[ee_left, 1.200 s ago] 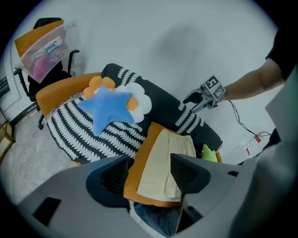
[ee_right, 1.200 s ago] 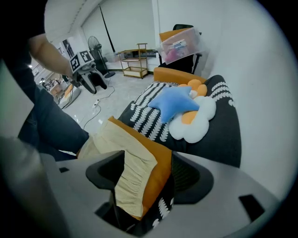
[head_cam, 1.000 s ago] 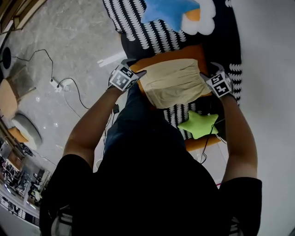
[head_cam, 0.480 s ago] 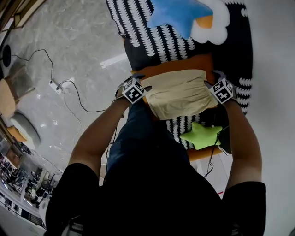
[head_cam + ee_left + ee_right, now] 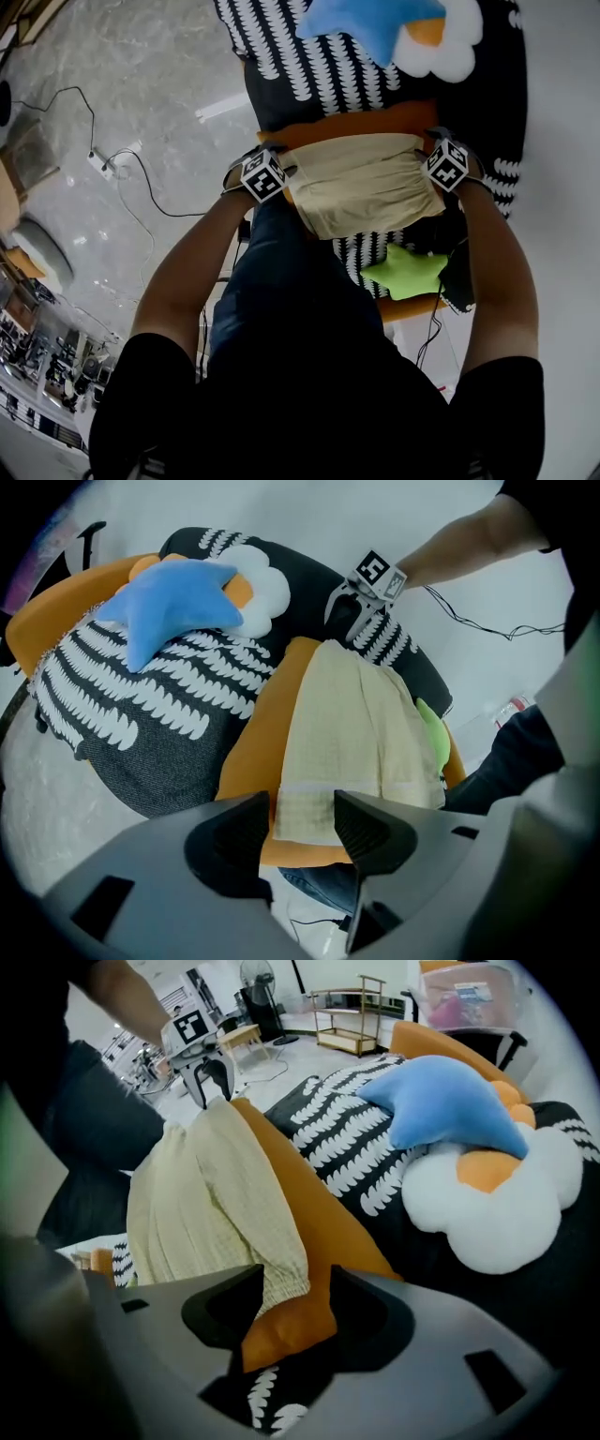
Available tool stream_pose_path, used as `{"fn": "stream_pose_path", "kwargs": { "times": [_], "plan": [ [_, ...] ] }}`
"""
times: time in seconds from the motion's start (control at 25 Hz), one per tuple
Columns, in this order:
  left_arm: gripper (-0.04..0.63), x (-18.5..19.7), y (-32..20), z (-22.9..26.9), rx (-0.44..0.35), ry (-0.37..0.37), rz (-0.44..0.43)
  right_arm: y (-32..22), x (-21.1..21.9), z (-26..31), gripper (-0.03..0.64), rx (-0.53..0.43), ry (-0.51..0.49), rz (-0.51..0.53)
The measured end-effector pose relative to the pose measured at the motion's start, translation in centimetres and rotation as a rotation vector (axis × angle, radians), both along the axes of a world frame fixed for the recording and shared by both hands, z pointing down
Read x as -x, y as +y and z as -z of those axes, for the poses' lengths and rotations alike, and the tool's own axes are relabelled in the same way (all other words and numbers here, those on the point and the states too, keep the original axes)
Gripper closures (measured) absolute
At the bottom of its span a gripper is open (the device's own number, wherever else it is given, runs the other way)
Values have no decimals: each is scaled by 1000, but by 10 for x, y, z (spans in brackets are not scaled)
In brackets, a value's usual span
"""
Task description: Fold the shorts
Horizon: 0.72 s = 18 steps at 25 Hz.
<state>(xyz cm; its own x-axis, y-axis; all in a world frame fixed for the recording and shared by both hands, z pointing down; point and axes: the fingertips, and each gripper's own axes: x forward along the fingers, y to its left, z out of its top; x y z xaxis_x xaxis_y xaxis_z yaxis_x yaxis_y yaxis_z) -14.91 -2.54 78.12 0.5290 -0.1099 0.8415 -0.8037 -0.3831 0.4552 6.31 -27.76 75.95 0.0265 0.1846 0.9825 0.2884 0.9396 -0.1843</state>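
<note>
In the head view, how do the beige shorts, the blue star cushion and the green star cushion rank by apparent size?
1. beige shorts
2. blue star cushion, partly cut off by the picture's top edge, so unsure against the shorts
3. green star cushion

1. Left gripper [image 5: 302, 819]: jaws apart, just been closing. Near edge of the cream shorts [image 5: 352, 719] sits between them, not clamped.
2. Shorts run straight out from the jaws, lying on an orange cushion [image 5: 246, 757].
3. Right gripper [image 5: 359, 621] is at the shorts' far end.
4. Blue star pillow [image 5: 173, 602] ahead-left of the jaws; green star [image 5: 433, 735] ahead-right, beside the shorts.
</note>
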Motion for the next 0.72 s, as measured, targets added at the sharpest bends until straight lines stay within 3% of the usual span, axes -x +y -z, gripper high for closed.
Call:
{"fn": "stream_pose_path", "kwargs": {
  "times": [0.32, 0.72],
  "plan": [
    [394, 3, 0, -16, -3, -13, -18, -2, -9, -28, 415, 33, 98, 169],
    [461, 5, 2, -15, 6, 3, -33, 4, -13, -40, 523, 53, 139, 219]
  ]
}}
